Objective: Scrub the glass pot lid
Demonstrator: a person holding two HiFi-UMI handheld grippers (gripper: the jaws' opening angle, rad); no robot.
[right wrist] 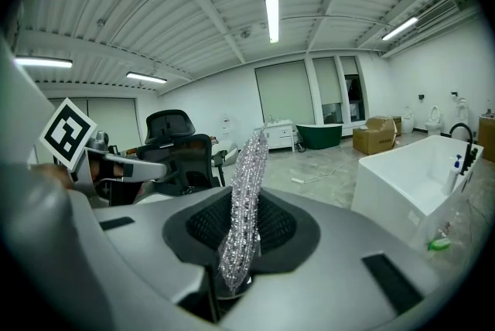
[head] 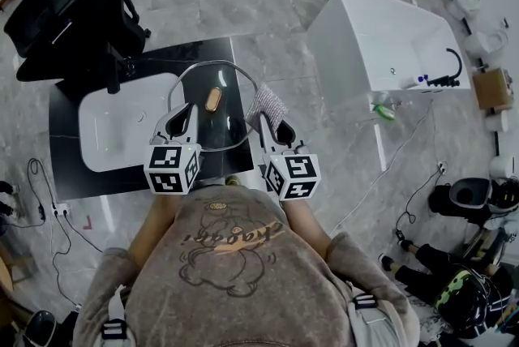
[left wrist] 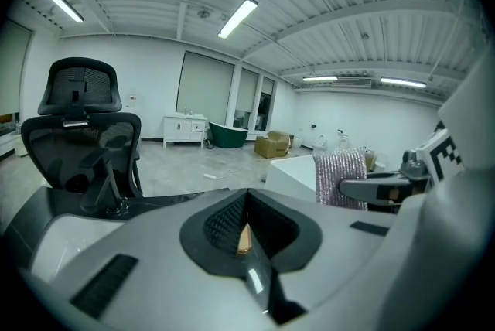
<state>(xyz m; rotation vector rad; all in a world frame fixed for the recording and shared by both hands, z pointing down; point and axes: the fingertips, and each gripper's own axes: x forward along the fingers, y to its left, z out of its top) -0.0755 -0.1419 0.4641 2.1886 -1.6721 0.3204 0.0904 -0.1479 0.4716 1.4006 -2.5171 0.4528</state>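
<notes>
The round glass pot lid (head: 233, 112) with a metal rim and a brown knob (head: 212, 100) at its centre sits over the black table (head: 73, 175), just ahead of the person. Whether it rests on the table or is lifted clear of it cannot be told.

The left gripper (head: 185, 112) has the lid by its near-left rim. Its jaws are pressed almost fully together on the thin edge, and its own view shows the knob as a brown sliver in the slit between them.

The right gripper (head: 268, 125) is clamped on a silvery mesh scrubbing cloth (head: 268, 102), which stands up out of the jaws as a glittering strip. The cloth is at the lid's right rim (touching or only just beside it; the head view does not settle that).

By the look of it, both tools are in place and scrubbing proper is only about to start. The next move probably calls for the cloth to be pressed flat on the glass and rubbed across it. The left gripper would have to steady the rim so that the lid neither spins nor slips.

A white basin (head: 105, 126) lies on the table to the lid's left. A black office chair (head: 73, 13) stands beyond that, and a white bathtub (head: 381, 37) is on the floor well to the right.
</notes>
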